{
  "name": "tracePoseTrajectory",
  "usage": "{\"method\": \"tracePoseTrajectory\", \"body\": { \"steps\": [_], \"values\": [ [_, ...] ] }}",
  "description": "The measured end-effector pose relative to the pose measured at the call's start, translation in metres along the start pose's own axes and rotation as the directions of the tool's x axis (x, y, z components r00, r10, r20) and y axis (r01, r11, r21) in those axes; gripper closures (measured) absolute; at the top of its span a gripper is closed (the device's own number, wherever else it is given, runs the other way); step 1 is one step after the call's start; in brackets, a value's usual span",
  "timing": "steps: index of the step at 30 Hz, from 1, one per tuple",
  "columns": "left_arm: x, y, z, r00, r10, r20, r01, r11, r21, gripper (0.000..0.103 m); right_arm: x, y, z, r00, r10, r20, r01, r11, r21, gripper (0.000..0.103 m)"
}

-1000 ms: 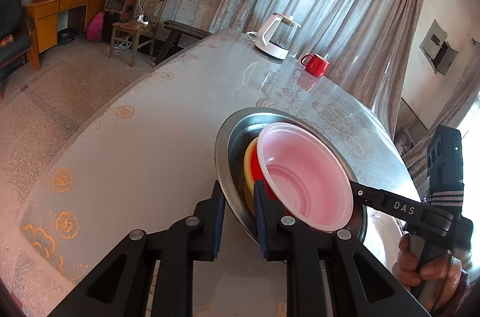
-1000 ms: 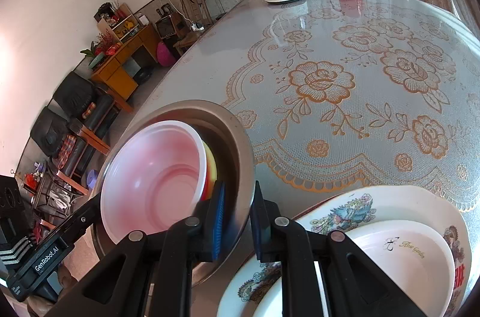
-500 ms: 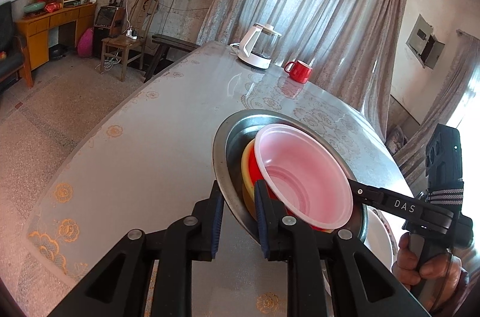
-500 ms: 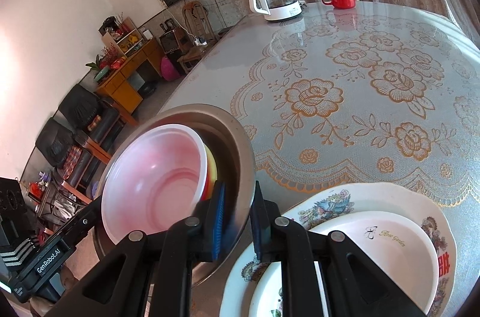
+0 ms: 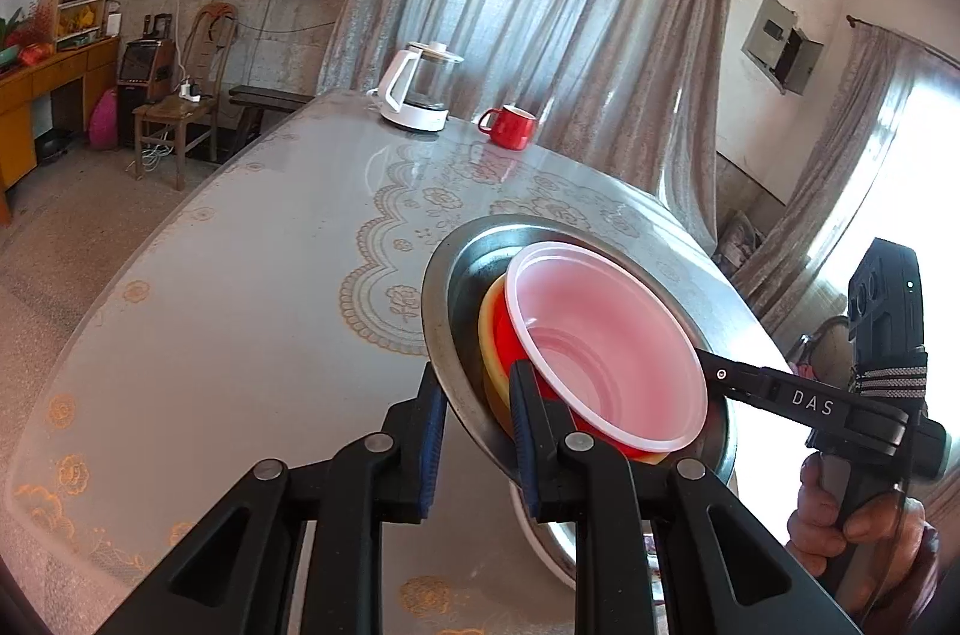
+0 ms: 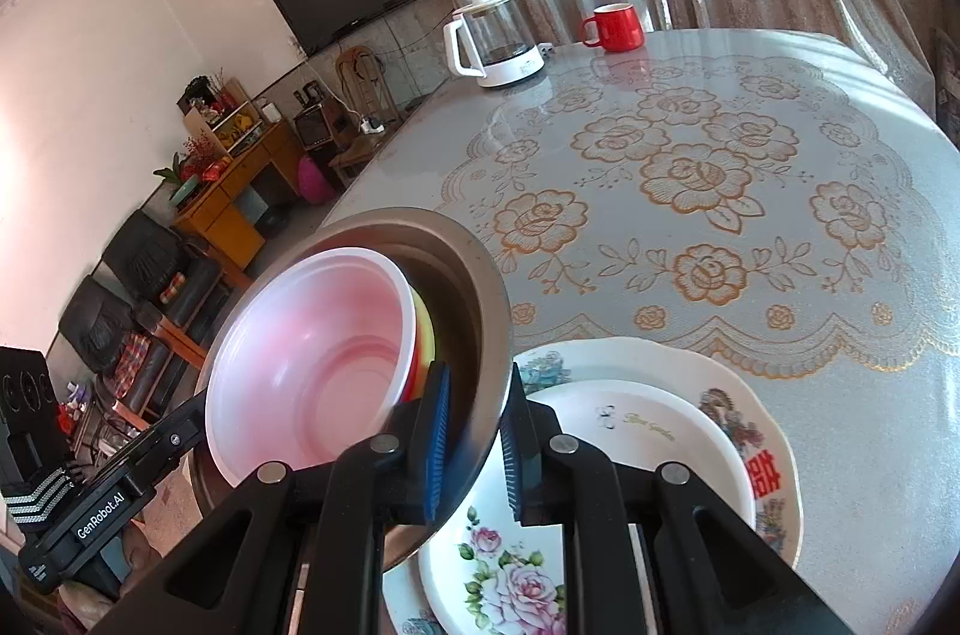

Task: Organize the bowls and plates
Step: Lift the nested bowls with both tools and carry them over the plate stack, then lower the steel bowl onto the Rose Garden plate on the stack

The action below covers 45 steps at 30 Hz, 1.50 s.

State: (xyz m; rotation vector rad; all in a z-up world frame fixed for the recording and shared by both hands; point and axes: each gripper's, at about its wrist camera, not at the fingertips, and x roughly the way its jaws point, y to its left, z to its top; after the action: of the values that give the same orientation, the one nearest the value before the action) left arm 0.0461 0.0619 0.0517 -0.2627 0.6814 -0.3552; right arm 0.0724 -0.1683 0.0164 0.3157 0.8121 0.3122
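A steel basin (image 5: 447, 275) holds a yellow bowl (image 5: 487, 329), a red bowl (image 5: 507, 335) and, on top, a translucent pinkish bowl (image 5: 606, 347), all nested. My left gripper (image 5: 477, 386) is shut on the basin's near rim. My right gripper (image 6: 477, 380) is shut on the opposite rim of the basin (image 6: 480, 269), with a hand (image 5: 852, 533) around its handle. The basin hangs tilted above the table, partly over a stack of flowered plates (image 6: 666, 407). The translucent bowl (image 6: 312, 335) leans toward the left gripper's side.
A white and glass kettle (image 5: 420, 92) and a red mug (image 5: 510, 128) stand at the far end of the lace-patterned table (image 5: 240, 305). Beyond the table's left edge are floor, a wooden chair (image 5: 180, 113) and a cabinet.
Both grippers have lifted the basin with its bowls higher above the table. More of the plate stack now shows under it in the right wrist view.
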Motion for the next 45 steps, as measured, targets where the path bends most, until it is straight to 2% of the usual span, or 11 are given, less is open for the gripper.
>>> {"method": "tracePoseTrajectory", "body": {
  "steps": [8, 17, 34, 45],
  "values": [
    [0.009, -0.037, -0.007, 0.995, -0.083, -0.048, 0.086, 0.994, 0.063, 0.081, -0.043, -0.031, -0.01, 0.997, -0.058, 0.05, 0.056, 0.998, 0.039, 0.088],
    [0.023, -0.058, -0.023, 0.987, -0.111, -0.119, 0.122, 0.988, 0.095, 0.08, -0.056, -0.061, -0.034, 0.995, -0.1, 0.025, 0.097, 0.99, 0.106, 0.088],
    [0.042, -0.053, -0.046, 0.966, -0.134, -0.22, 0.152, 0.986, 0.064, 0.079, -0.051, -0.077, -0.053, 0.992, -0.118, -0.035, 0.122, 0.981, 0.153, 0.088],
    [0.045, -0.051, -0.055, 0.96, -0.142, -0.243, 0.16, 0.985, 0.058, 0.078, -0.048, -0.079, -0.059, 0.991, -0.123, -0.059, 0.131, 0.979, 0.155, 0.088]
  ]
}}
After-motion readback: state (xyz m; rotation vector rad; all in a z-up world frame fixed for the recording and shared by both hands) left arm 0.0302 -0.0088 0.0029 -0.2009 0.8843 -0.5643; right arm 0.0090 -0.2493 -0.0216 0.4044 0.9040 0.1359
